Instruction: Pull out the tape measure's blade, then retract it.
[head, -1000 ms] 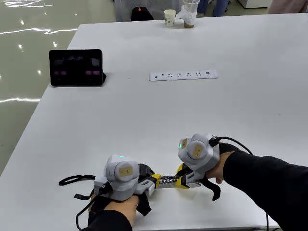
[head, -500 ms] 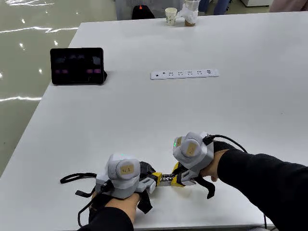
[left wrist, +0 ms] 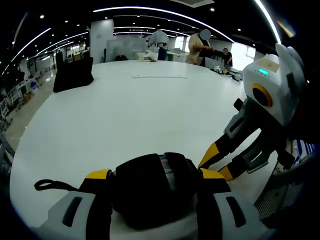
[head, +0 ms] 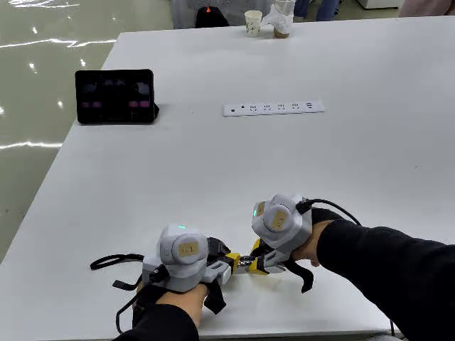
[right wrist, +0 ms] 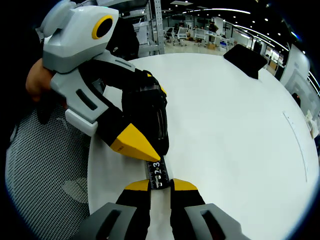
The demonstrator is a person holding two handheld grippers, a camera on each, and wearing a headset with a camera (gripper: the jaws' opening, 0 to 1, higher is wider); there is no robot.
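Observation:
The black tape measure sits on the white table with my left gripper shut on its case. In the head view the left gripper is at the near edge, holding the case. A short stretch of blade with printed numbers runs from the case to my right gripper, which is shut on the blade's end. The right gripper stands just right of the case, and only a little blade shows between the two grippers.
A dark tablet stands at the far left and a white power strip lies mid-table. A paper cup and a bagged cup sit at the far edge. A black strap trails left of the left gripper.
My right gripper has moved left toward the left gripper, and the exposed blade between them has grown shorter. The left gripper has stayed nearly still on the case.

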